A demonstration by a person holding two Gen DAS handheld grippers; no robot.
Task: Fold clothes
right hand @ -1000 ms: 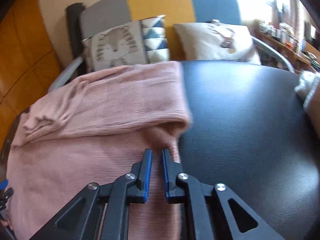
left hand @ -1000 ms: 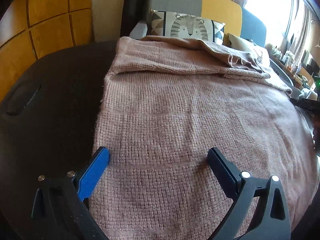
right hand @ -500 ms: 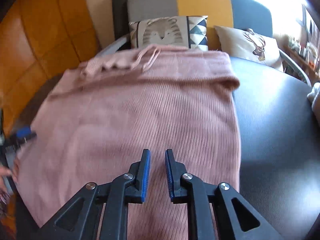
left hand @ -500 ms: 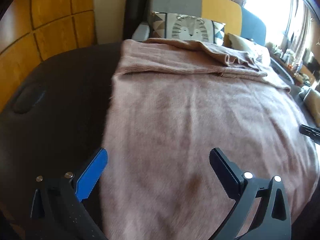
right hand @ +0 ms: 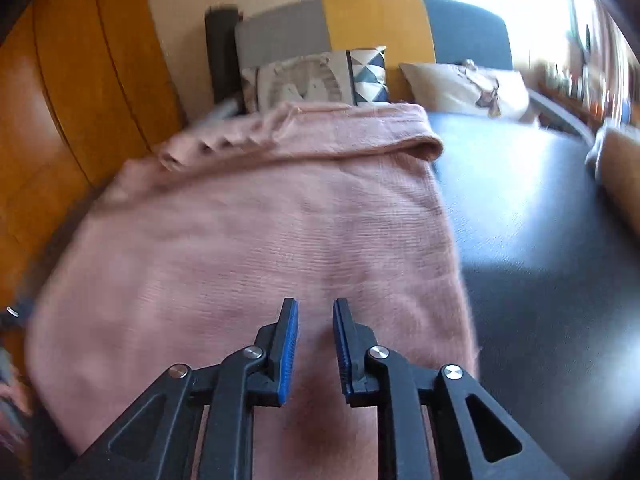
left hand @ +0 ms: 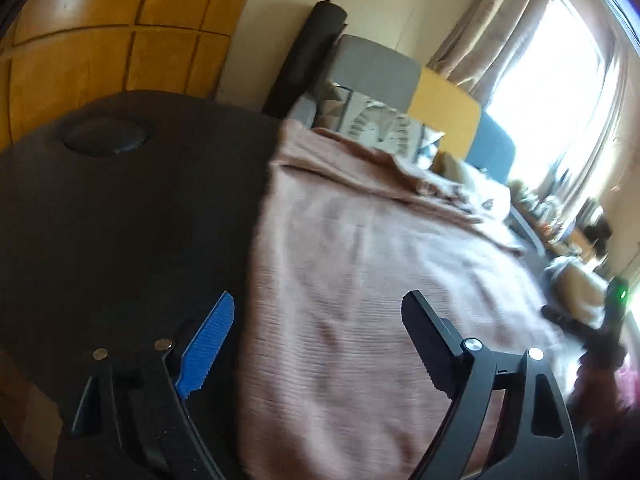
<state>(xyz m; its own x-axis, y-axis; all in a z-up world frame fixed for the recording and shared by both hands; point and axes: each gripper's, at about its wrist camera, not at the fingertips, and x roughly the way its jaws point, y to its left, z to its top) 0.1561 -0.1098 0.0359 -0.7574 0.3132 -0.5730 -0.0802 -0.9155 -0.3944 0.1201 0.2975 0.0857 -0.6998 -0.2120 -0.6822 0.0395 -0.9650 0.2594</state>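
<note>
Lying flat across a dark round table: one pink knitted sweater, its far edge turned back toward the viewer in a soft rolled fold, with a bunched cuff at the left of that fold. No brand, label or readable writing anywhere in either view; both views blurred. No containers to be made out either, only small unclear clutter on a far shelf by the window. Above the near part of the sweater, the right gripper: blue-padded jaws a narrow gap apart, no longer widening much, nothing pinched between them, bare knit showing through the gap. At the sweater's left edge, the left gripper: jaws spread wide and closing, one blue pad out over the dark tabletop, the other finger over the knit, the sweater's side edge running between them but not gripped. Seen from the left wrist, tilted: sweater stretching away toward a sofa in grey, yellow and blue blocks. On the sofa, a cushion printed with an animal face and triangles, plus a pale cushion with a deer motif. Wooden panelling at left, curtains beside a bright window.
</note>
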